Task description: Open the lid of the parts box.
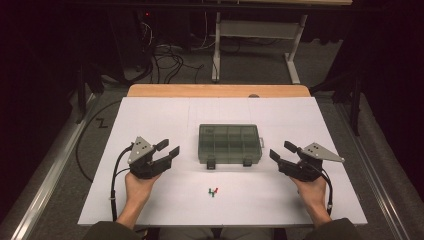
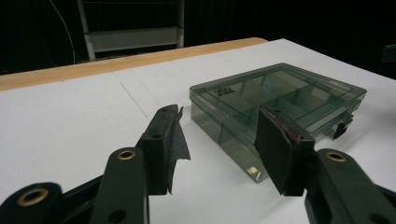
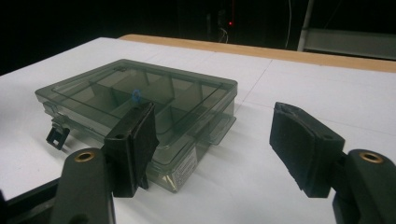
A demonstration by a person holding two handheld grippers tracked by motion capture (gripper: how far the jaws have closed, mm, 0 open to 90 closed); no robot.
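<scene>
Box: a smoky grey see-through plastic compartment box (image 1: 229, 143) lies flat near the middle of the white table sheet (image 1: 150, 120), lid down, its two dark latches (image 1: 211, 163) on the edge facing the person. They look unfastened, though that is hard to tell.
Inside: dividers show through the lid in both gripper views; the compartments look bare, as far as can be told.
Small pieces: a few tiny green and red bits (image 1: 213, 191) lie on the sheet in front of the box, nearer the person and apart from it.
Left gripper: left gripper (image 1: 167, 149) sits beside the box's left end, jaws partly open with nothing between them; in the left gripper view (image 2: 219, 140) the box corner lies beyond the pads, untouched.
Right gripper: right gripper (image 1: 282, 151) sits off the box's right end, jaws wide and empty, aimed at that end (image 3: 210, 144).
Progress: early, by my judgement. Both grippers flank the box without contact; gripping it, raising the lid and dealing with the small pieces all appear left to do.
</scene>
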